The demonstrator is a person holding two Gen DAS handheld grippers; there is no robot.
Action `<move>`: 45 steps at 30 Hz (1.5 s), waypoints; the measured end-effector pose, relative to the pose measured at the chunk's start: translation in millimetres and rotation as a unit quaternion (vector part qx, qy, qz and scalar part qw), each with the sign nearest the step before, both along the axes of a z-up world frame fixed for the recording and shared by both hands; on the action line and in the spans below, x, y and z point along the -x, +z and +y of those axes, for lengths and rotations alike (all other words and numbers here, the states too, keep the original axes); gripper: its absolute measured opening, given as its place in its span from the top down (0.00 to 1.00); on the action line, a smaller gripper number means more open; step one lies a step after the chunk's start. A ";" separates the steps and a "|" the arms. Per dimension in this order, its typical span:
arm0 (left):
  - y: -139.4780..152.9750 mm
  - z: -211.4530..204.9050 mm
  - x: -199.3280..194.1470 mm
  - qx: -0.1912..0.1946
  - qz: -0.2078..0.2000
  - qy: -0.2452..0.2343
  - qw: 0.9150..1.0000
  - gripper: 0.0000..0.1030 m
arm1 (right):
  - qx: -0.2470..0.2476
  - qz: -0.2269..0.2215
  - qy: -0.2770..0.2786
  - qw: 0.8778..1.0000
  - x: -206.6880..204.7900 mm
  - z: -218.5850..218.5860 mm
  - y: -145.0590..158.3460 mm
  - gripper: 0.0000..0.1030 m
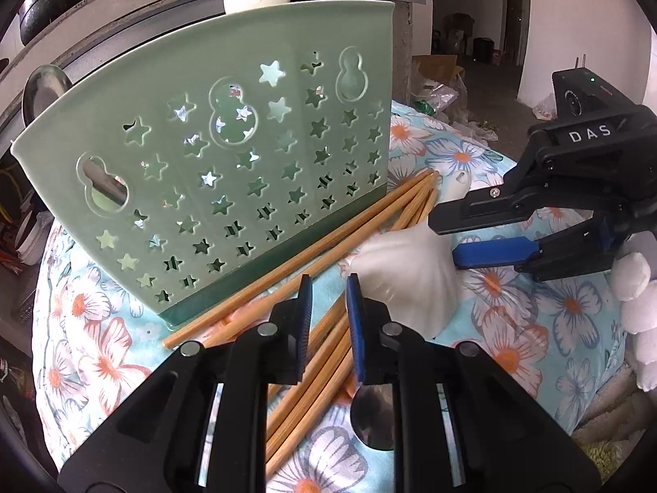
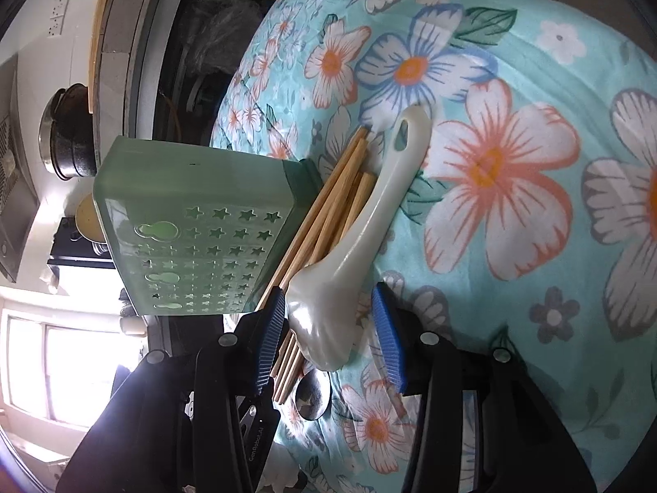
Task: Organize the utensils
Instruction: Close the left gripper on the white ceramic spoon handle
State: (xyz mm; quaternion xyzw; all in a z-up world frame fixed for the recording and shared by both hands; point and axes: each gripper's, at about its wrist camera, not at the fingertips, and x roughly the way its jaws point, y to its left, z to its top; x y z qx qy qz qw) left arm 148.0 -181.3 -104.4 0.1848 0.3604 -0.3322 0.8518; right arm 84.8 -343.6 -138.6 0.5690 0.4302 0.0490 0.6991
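Centrally, bamboo chopsticks [image 1: 312, 353] are straddled by the narrowed, ungripping left gripper [image 1: 328, 287]; the white spoon [image 2: 349, 254] is bracketed untouched by the released right gripper [image 2: 330, 312], beside the green holder [image 1: 230, 172]

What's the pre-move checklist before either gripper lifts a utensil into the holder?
1. Holder upright on the cloth: ok.
2. Left gripper on a chopstick: not ok; jaws narrowed, but the pads are not seen pressing any stick.
3. Right gripper on the white spoon: not ok; jaws straddle the bowl, with a gap at the right pad.
4. Spoon free to lift: cannot tell; it lies against the chopsticks.
5. Metal spoon clear: not ok; it lies right under both grippers.
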 end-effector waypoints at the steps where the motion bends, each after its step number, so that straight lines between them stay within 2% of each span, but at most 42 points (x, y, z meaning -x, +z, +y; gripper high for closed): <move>1: -0.4 -0.3 -1.3 0.002 0.002 0.000 1.000 0.85 | -0.008 0.000 0.001 1.000 -1.1 0.4 -2.1 0.57; 7: -1.1 8.9 -10.0 0.012 0.011 -0.005 1.000 0.85 | -0.037 -0.006 0.021 0.999 2.5 7.1 -2.1 0.58; 16: 6.1 34.4 -5.1 0.024 0.008 -0.007 1.000 0.85 | -0.057 0.004 0.024 0.998 8.8 16.1 -7.7 0.83; 26: 24.5 45.9 7.5 0.046 0.000 -0.023 0.999 0.84 | -0.089 -0.012 0.008 0.996 7.8 9.1 -9.9 0.88; 30: 32.6 51.3 20.4 0.051 -0.014 -0.048 0.997 0.74 | -0.109 -0.013 0.004 0.994 5.6 6.9 -12.2 0.89; 34: 35.1 50.9 36.2 0.032 -0.029 -0.083 0.996 0.64 | -0.135 -0.016 -0.004 0.991 3.9 3.1 -13.9 0.91; 38: 30.7 42.3 51.7 -0.002 -0.051 -0.102 0.994 0.64 | -0.163 -0.018 -0.011 0.986 2.9 -0.7 -15.4 0.93; 45: 24.1 24.3 65.1 -0.058 -0.094 -0.097 0.989 0.64 | -0.200 -0.016 -0.017 0.980 -1.8 -4.2 -17.1 0.95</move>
